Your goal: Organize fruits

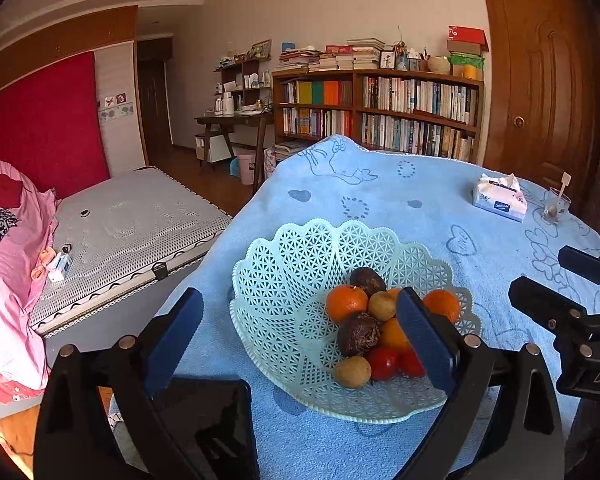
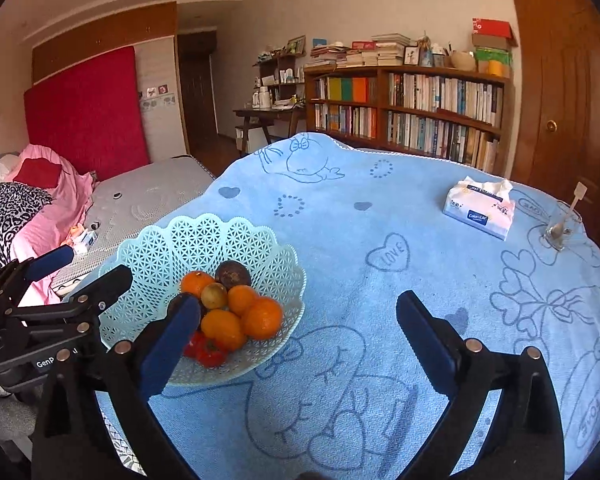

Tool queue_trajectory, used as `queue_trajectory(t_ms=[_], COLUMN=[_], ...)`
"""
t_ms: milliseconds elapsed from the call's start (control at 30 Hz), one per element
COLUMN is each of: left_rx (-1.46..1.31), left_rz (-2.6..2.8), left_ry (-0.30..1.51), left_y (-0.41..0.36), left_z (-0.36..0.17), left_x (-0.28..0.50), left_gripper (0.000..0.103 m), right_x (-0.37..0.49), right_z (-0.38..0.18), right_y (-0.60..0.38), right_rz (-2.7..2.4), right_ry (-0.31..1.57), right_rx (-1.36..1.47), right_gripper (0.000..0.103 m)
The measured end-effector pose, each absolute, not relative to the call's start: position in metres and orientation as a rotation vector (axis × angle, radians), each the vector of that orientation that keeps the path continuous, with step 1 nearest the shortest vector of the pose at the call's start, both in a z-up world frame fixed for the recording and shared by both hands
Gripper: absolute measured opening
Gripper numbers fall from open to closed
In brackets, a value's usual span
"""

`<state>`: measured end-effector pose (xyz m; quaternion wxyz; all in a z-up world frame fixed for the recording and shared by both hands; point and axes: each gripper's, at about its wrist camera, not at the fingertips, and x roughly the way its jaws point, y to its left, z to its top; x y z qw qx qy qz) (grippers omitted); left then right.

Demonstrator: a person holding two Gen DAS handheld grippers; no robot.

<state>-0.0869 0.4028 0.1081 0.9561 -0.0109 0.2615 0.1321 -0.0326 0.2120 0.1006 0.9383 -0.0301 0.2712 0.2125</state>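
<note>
A pale green lattice basket (image 1: 300, 264) (image 2: 204, 240) stands on the blue tablecloth (image 1: 380, 196) (image 2: 380, 240). Inside lie several fruits: oranges (image 1: 346, 303) (image 2: 262, 318), dark brown passion fruits (image 1: 358, 334) (image 2: 233, 274), small tan round fruits (image 1: 353, 371) (image 2: 214, 295) and red tomatoes (image 1: 382, 362) (image 2: 204, 350). My left gripper (image 1: 300, 312) hovers open just in front of the basket, its fingers spanning it. My right gripper (image 2: 298, 320) is open over bare cloth right of the basket, its left finger (image 2: 172, 340) overlapping the basket's near rim. Neither holds anything.
A tissue pack (image 1: 499, 197) (image 2: 480, 210) and a glass with a spoon (image 1: 556, 205) (image 2: 560, 230) stand at the table's far right. A bed (image 1: 132, 224) lies left of the table. A bookshelf (image 1: 380, 108) and a wooden door (image 1: 540, 80) are behind.
</note>
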Motion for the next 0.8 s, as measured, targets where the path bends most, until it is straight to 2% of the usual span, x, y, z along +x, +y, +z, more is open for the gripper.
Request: queue_trajectory(t_ms=[167, 433, 800], left_rx=[0.014, 0.031, 0.02], left_rz=[0.284, 0.293, 0.302], left_ry=[0.517, 0.515, 0.525], left_y=[0.398, 0.399, 0.405], left_z=[0.11, 0.108, 0.103], left_x=[-0.094, -0.1, -0.101], left_gripper=[0.098, 0.098, 0.099], right_x=[-0.022, -0.04, -0.048], right_z=[0.086, 0.089, 0.077], right_y=[0.207, 0.21, 0.237], right_rz=[0.456, 0.447, 0.487], right_ry=[0.67, 0.577, 0.631], right_rx=[-0.04, -0.085, -0.216], right_gripper=[0.098, 0.098, 0.098])
